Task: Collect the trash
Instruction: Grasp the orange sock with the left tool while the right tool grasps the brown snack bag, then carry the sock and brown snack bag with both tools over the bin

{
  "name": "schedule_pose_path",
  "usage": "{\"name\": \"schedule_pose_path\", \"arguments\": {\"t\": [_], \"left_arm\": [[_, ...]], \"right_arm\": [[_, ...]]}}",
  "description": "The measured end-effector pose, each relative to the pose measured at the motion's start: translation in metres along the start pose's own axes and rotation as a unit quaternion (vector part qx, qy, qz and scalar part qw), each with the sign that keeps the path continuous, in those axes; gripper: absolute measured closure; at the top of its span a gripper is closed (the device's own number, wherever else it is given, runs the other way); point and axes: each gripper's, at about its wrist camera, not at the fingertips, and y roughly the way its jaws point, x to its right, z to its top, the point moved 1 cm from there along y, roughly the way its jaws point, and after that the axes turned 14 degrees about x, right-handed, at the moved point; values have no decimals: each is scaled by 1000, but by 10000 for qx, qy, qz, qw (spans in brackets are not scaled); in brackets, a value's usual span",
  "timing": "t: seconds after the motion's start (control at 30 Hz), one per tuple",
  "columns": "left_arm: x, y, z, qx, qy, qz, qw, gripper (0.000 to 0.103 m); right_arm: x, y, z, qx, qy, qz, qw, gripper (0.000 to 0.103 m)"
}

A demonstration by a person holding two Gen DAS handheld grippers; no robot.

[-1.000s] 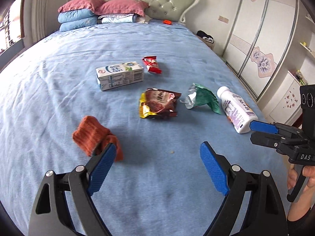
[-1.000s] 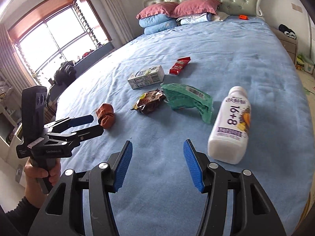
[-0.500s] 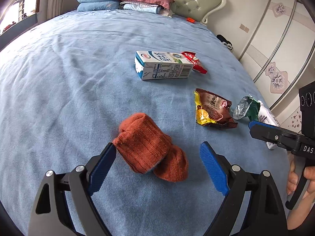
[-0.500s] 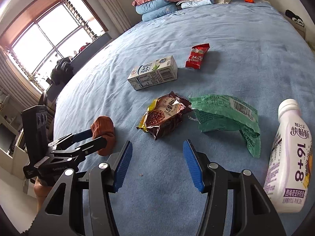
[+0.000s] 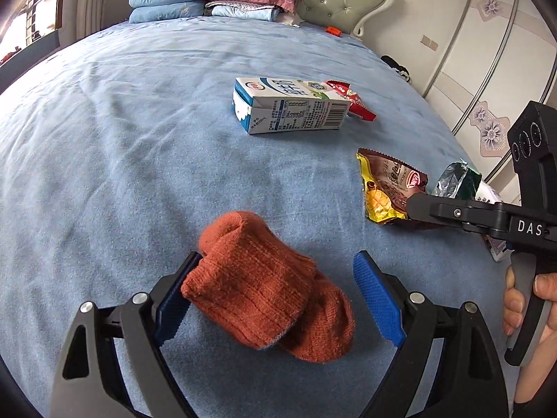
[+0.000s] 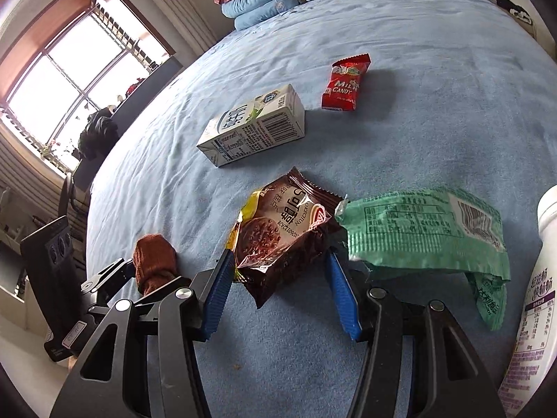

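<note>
On the bed [image 5: 139,146], both parted claws straddle items: left claw [image 5: 275,296] hides behind the sock [image 5: 264,285], right claw [image 6: 278,292] under the biscuit wrapper [image 6: 282,237].

- Left gripper [image 5: 275,296] sits low at the near edge, its blue pads spread wide apart.
- Right gripper [image 6: 278,292] is likewise spread wide, reaching in from the right.
- A bare hand [image 5: 536,317] grips the right gripper's handle.

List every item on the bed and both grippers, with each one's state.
Orange knitted sock: folded, between open left gripper jaws.
Brown biscuit wrapper: crumpled, between open right gripper jaws.
White milk carton: on its side.
Green foil packet: torn open.
Red candy wrapper: flat.
</note>
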Motion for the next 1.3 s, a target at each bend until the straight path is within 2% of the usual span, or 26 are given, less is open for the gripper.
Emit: {"name": "schedule_pose_path", "arguments": {"t": [0.1,0.13,0.17,0.23,0.27,0.37,0.5,0.67,0.9,1.0,1.13,1.3], "left_arm": [[1,-1,-2,55,51,36,10000,17],[2,-3,-3,73,52,50,9999,18],[1,-3,-4,96,42,61,9999,20],[-2,-7,-5,170,-31,88,9998,28],[-5,-9,-5,224,-110,94,9996,34],[-15,-13,-6,341,-396,-37,9986,49],[-14,-15,-5,413,-388,-57,9984,56],[-4,-24,-5,605,-156,43,9980,59],[7,-38,-9,611,-316,77,9976,59],[16,-45,-13,535,-457,-95,9975,59],[41,-53,-21,426,-340,-307,9980,59],[77,-60,-28,259,-304,-806,9960,59]], "right_arm": [[-4,2,-2,53,-207,-95,9997,56],[-4,2,-2,74,-272,-128,9995,63],[-5,2,-3,82,-371,-177,9991,64],[-9,2,-6,123,-530,-230,9983,70],[-10,1,-8,142,-614,-263,9977,75],[-14,1,-17,233,-826,-352,9957,78],[-18,-3,-19,265,-899,-276,9952,84],[-18,-11,-23,286,-784,-157,9964,89],[-27,-34,-32,306,-776,-49,9965,92],[-27,-46,-37,305,-789,-30,9964,92],[-18,-73,-47,337,-657,64,9972,92],[-2,-118,-61,510,-625,11,9967,92]]}}
